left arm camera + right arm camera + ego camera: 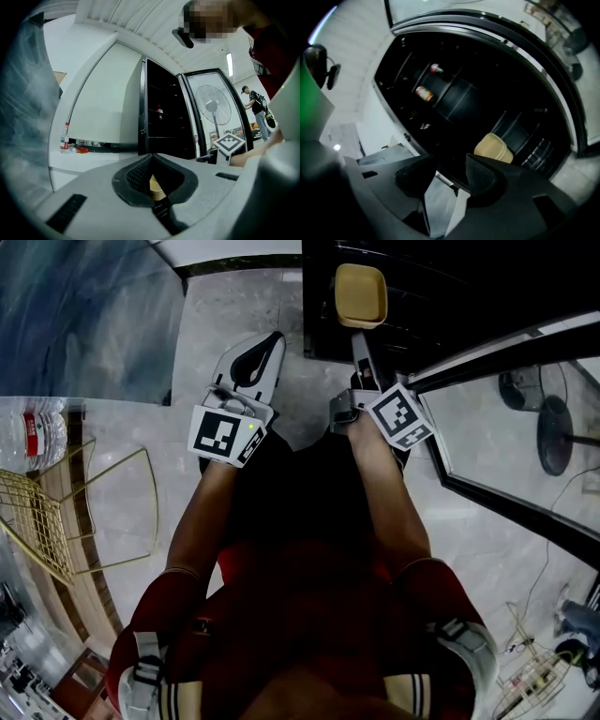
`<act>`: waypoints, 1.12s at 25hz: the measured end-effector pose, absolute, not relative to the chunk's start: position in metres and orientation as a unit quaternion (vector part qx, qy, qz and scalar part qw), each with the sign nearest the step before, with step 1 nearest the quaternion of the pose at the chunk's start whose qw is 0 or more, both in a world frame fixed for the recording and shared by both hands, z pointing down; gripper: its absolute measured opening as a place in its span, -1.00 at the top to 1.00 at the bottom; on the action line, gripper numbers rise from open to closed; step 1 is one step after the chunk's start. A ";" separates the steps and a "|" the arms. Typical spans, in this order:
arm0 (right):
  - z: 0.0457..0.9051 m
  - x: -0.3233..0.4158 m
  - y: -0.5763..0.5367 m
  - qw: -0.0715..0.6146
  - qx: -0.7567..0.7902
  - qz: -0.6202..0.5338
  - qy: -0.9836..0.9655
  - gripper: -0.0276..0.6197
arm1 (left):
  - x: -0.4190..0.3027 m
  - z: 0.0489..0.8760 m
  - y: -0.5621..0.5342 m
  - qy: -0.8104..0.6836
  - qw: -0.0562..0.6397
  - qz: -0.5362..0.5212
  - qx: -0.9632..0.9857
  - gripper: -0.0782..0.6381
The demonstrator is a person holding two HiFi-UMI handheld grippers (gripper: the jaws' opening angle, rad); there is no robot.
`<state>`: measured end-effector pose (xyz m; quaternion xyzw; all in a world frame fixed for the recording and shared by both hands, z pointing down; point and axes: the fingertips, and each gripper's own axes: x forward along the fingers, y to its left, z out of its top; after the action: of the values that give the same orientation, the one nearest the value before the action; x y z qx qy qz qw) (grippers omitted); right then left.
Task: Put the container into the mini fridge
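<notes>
The task is judged nearly finished: the mini fridge (469,287) is seen standing open and the container (361,294) is already set low inside its dark interior, so only a withdrawal and probably the shutting of the glass door (492,442) are left. The fridge is a black, hard-edged cabinet with a glossy lining, and its door is a clear pane held in a black frame. The floor (234,306) is pale, veined and polished (stone, by the look of it). The container is a rounded-square beige tub, smooth and matte, with a lid seam near its top. The jaws of the right gripper (449,164) are held apart on nothing, the container lying just beyond their tips. The jaws of the left gripper (151,161) are closed together, empty.
</notes>
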<state>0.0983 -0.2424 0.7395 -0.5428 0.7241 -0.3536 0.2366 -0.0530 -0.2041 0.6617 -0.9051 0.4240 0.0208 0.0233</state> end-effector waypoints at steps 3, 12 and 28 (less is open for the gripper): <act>0.717 0.078 -0.229 0.202 -0.513 -0.295 0.780 0.58 | -0.053 0.661 -0.200 0.422 0.022 0.023 -0.906 0.76; 0.683 0.028 -0.199 0.078 -0.452 -0.114 0.881 0.91 | -0.054 0.656 -0.192 0.416 0.022 0.029 -0.909 0.76; 0.592 0.014 -0.178 0.012 -0.406 -0.028 0.913 0.92 | -0.058 0.569 -0.183 0.418 0.027 0.023 -0.908 0.76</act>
<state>0.0145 -0.1777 0.5917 -0.4061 0.9133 -0.0283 0.0120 -0.0582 -0.1826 0.5690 -0.9078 0.4179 0.0227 0.0268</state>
